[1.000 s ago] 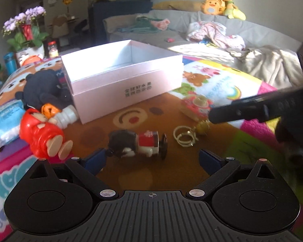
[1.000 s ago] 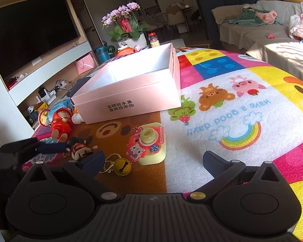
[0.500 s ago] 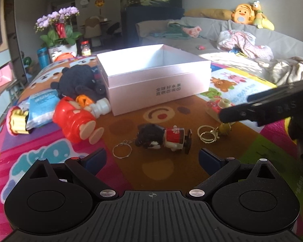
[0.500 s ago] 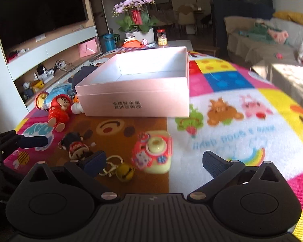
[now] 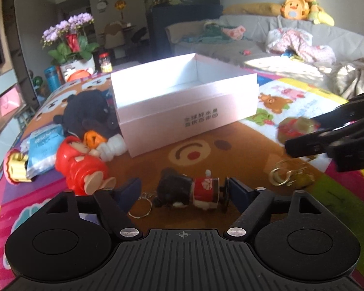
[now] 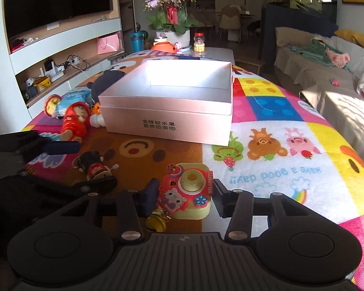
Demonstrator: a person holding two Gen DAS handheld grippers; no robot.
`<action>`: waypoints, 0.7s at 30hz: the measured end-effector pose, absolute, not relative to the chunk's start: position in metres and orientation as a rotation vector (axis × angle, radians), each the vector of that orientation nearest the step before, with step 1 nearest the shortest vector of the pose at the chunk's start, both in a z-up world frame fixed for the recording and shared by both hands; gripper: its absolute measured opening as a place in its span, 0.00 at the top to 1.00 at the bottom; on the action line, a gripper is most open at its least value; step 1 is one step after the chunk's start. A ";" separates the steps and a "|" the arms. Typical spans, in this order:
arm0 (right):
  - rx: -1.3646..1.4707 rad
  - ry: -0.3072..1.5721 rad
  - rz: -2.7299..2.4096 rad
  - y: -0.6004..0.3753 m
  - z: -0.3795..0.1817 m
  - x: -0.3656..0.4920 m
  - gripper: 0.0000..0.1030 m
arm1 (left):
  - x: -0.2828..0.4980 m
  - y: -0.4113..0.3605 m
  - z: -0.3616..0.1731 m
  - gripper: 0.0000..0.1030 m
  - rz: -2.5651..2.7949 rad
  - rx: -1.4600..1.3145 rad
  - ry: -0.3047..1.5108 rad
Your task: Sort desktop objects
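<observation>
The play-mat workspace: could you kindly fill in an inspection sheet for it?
Surface: colourful cartoon play mat, crowded.
Job's things: open pink cardboard box, no contents visible; small red-suited dark-haired figurine, red plastic doll, gold bell keyring lying near it.
Clutter: black plush toy, blue packet beside box.
Grippers: right gripper has just been closing, grips red-and-yellow toy camera; left gripper has just been closing, figurine between fingers, not yet clamped.
Cables: tangle of cables on TV shelf.
Surroundings: grey sofa, potted purple orchids.

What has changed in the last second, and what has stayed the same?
Both jaws have just been closing. The right gripper took hold of the toy camera. The left gripper closed around the small figurine, still lying on the mat. The pink box stayed put.
</observation>
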State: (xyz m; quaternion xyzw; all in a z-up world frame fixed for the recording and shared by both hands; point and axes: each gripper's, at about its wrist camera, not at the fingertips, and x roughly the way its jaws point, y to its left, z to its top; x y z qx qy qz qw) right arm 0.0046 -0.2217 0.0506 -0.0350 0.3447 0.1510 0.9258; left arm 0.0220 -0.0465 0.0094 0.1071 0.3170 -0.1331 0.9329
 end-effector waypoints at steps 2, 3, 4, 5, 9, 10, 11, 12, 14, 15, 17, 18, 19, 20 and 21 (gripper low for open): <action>-0.090 0.690 0.315 -0.223 0.057 -0.007 0.55 | 0.020 -0.045 0.007 0.33 -0.277 0.210 0.669; -0.096 0.684 0.321 -0.224 0.060 -0.012 0.55 | 0.017 -0.045 0.008 0.33 -0.279 0.211 0.668; -0.100 0.679 0.327 -0.225 0.063 -0.017 0.55 | 0.012 -0.045 0.009 0.33 -0.285 0.215 0.665; -0.105 0.674 0.332 -0.226 0.066 -0.021 0.55 | 0.007 -0.044 0.011 0.33 -0.293 0.219 0.660; -0.118 0.652 0.370 -0.227 0.082 -0.039 0.55 | -0.021 -0.043 0.031 0.33 -0.357 0.221 0.621; -0.116 0.639 0.388 -0.228 0.088 -0.043 0.55 | -0.028 -0.042 0.042 0.33 -0.385 0.210 0.602; -0.112 0.612 0.409 -0.230 0.099 -0.049 0.55 | -0.033 -0.040 0.053 0.33 -0.405 0.202 0.573; -0.108 0.582 0.424 -0.233 0.109 -0.053 0.55 | -0.036 -0.039 0.065 0.33 -0.410 0.205 0.534; -0.106 0.506 0.424 -0.237 0.133 -0.058 0.55 | -0.033 -0.040 0.090 0.33 -0.388 0.226 0.446; -0.114 0.467 0.413 -0.237 0.143 -0.058 0.55 | -0.027 -0.040 0.099 0.33 -0.376 0.237 0.408; -0.136 0.400 0.385 -0.238 0.158 -0.053 0.55 | -0.008 -0.043 0.110 0.33 -0.341 0.253 0.354; -0.141 0.383 0.371 -0.238 0.162 -0.048 0.55 | 0.004 -0.045 0.112 0.33 -0.328 0.255 0.342; -0.140 0.375 0.362 -0.238 0.166 -0.038 0.55 | 0.018 -0.048 0.112 0.33 -0.321 0.256 0.340; -0.129 0.378 0.360 -0.238 0.168 -0.026 0.55 | 0.033 -0.052 0.110 0.33 -0.313 0.255 0.344; -0.113 0.388 0.357 -0.239 0.169 -0.012 0.55 | 0.048 -0.055 0.106 0.33 -0.304 0.250 0.354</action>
